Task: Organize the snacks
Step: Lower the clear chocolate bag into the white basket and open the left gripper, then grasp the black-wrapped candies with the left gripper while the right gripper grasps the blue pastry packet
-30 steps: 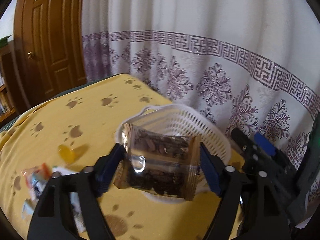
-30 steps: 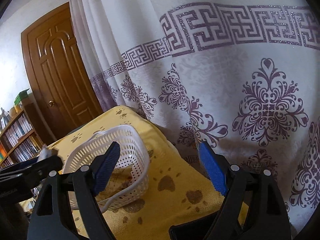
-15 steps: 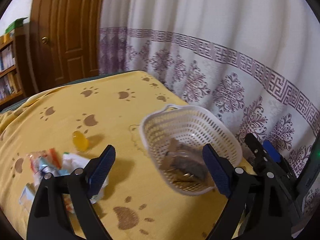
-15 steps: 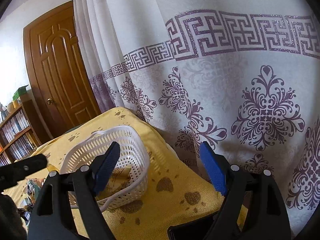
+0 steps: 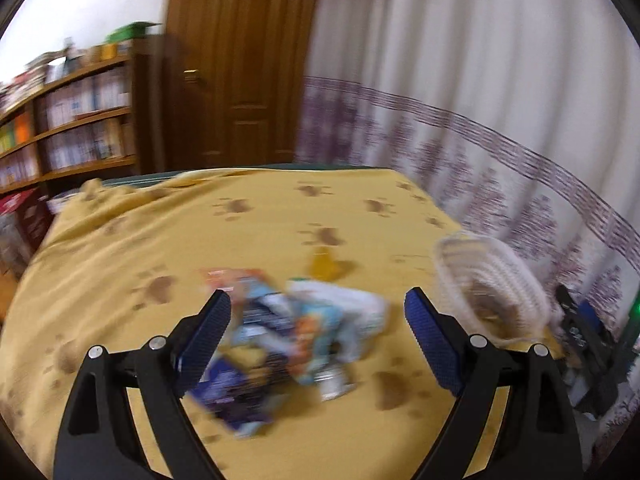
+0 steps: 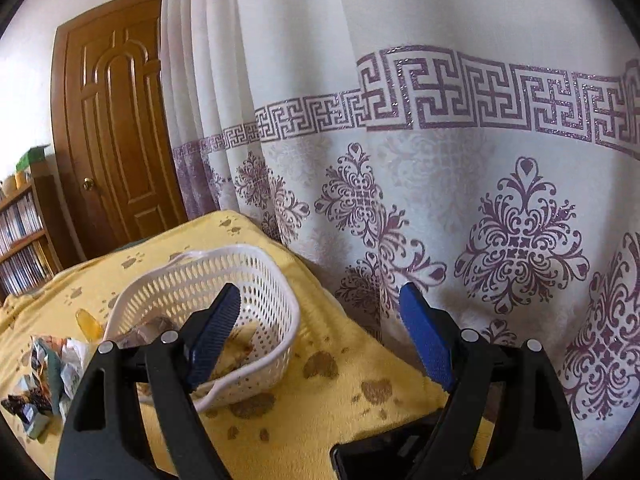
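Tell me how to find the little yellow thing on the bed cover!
Look at the yellow paw-print cover and find the white basket near the curtain. Just beside the basket, on the side facing the pile of crinkly snack packets, lies the small yellow piece. It sits alone, smooth, see-through and plain, while the packets are printed and heaped together.

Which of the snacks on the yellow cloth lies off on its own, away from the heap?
The small orange-yellow sweet. It lies alone between the heap of packets and the white basket, touching neither.
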Available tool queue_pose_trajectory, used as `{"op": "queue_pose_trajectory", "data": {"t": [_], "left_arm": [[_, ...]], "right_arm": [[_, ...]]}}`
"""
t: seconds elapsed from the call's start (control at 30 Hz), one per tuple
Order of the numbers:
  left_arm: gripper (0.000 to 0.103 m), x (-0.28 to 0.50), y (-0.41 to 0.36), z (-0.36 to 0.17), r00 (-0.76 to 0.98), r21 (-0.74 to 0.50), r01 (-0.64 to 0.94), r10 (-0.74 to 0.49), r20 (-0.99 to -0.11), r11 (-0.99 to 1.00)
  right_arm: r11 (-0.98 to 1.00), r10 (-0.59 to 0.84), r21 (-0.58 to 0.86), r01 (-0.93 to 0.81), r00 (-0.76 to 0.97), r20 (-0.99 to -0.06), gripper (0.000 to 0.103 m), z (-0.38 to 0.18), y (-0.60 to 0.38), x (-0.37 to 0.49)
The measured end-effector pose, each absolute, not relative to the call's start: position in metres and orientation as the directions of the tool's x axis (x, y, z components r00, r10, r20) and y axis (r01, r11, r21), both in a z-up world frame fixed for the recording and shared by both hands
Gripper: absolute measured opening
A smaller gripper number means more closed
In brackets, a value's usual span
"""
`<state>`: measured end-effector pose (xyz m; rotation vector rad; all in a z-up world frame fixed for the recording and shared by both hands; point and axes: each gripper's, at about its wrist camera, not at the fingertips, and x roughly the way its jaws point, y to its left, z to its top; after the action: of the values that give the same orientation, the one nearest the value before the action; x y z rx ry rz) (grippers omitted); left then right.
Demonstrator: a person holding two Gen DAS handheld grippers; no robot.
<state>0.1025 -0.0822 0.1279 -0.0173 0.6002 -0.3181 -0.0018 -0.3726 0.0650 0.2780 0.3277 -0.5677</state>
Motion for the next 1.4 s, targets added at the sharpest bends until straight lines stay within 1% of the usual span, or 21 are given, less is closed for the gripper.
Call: {"op": "queue_pose_trajectory", "data": {"t": [0.07, 0.2, 0.23, 0.33, 0.43, 0.53, 0.63, 0.77, 0.87, 0.97, 1.0, 1.1, 1.13, 1.17, 1.23, 1.3, 1.4], "left_arm": [[0.088, 0.1, -0.058, 0.124, 0.793, -0.095, 0.232, -0.245, -0.557, 0.968], [0.088, 0.097, -0.021, 0.113, 0.816, -0.036, 0.12, -0.119, -0.565, 0.992], [0.088, 0.097, -0.014, 0.109, 0.813, -0.037, 0.108, -0.109, -0.572, 0.993], [0.088, 0.093, 0.005, 0.097, 0.8, -0.065, 0.096, -0.116, -0.589, 0.993], [0.088, 0.092, 0.012, 0.082, 0.783, -0.089, 0.096, -0.13, -0.608, 0.991], [0.088, 0.094, 0.011, 0.066, 0.763, -0.1, 0.124, -0.16, -0.627, 0.987], [0.088, 0.096, 0.003, 0.059, 0.748, -0.118, 0.163, -0.201, -0.633, 0.98], [0.088, 0.098, -0.01, 0.06, 0.736, -0.121, 0.231, -0.255, -0.627, 0.965], [0.087, 0.105, -0.029, 0.062, 0.728, -0.073, 0.3, -0.277, -0.627, 0.951], [0.071, 0.12, -0.045, 0.055, 0.7, -0.029, 0.336, -0.27, -0.662, 0.941], [0.07, 0.126, -0.05, 0.051, 0.682, -0.028, 0.348, -0.273, -0.679, 0.937], [0.069, 0.137, -0.058, 0.045, 0.656, -0.043, 0.388, -0.309, -0.689, 0.921], [0.067, 0.139, -0.06, 0.043, 0.651, -0.044, 0.397, -0.315, -0.691, 0.917], [0.062, 0.141, -0.06, 0.04, 0.646, -0.045, 0.403, -0.319, -0.693, 0.914], [0.056, 0.145, -0.061, 0.032, 0.624, -0.059, 0.408, -0.326, -0.71, 0.911], [0.056, 0.144, -0.061, 0.03, 0.632, -0.055, 0.414, -0.331, -0.701, 0.908], [0.05, 0.143, -0.06, 0.029, 0.633, -0.062, 0.424, -0.345, -0.693, 0.904]], "right_arm": [[0.814, -0.47, 0.167, 0.557, 0.799, -0.375, 0.083, 0.069, -0.364, -0.006], [0.857, -0.433, 0.134, 0.498, 0.837, -0.335, 0.083, 0.09, -0.332, -0.011], [0.874, -0.409, 0.129, 0.469, 0.852, -0.328, 0.083, 0.096, -0.322, -0.012], [0.914, -0.346, 0.094, 0.394, 0.88, -0.324, 0.083, 0.107, -0.292, -0.01], [0.947, -0.28, 0.055, 0.316, 0.897, -0.341, 0.083, 0.11, -0.264, -0.006], [0.971, -0.215, 0.019, 0.24, 0.899, -0.381, 0.083, 0.105, -0.236, 0.003], [0.985, -0.148, 0.015, 0.172, 0.885, -0.442, 0.083, 0.095, -0.215, 0.011], [0.989, -0.132, -0.011, 0.144, 0.868, -0.478, 0.083, 0.086, -0.198, 0.015], [0.992, -0.115, -0.015, 0.125, 0.853, -0.509, 0.083, 0.078, -0.195, 0.019], [0.994, -0.094, -0.009, 0.106, 0.834, -0.544, 0.083, 0.071, -0.195, 0.026], [0.995, -0.09, -0.01, 0.101, 0.829, -0.553, 0.083, 0.069, -0.196, 0.028], [0.996, -0.085, -0.017, 0.093, 0.815, -0.573, 0.083, 0.062, -0.196, 0.033], [0.996, -0.076, -0.01, 0.086, 0.808, -0.585, 0.083, 0.06, -0.197, 0.036], [0.997, -0.064, -0.001, 0.079, 0.8, -0.597, 0.083, 0.057, -0.197, 0.039], [0.998, -0.045, 0.009, 0.064, 0.787, -0.616, 0.083, 0.053, -0.196, 0.044], [0.999, -0.038, 0.005, 0.052, 0.782, -0.622, 0.083, 0.05, -0.194, 0.047], [1.0, -0.02, 0.0, 0.026, 0.778, -0.628, 0.083, 0.052, -0.189, 0.058]]}}
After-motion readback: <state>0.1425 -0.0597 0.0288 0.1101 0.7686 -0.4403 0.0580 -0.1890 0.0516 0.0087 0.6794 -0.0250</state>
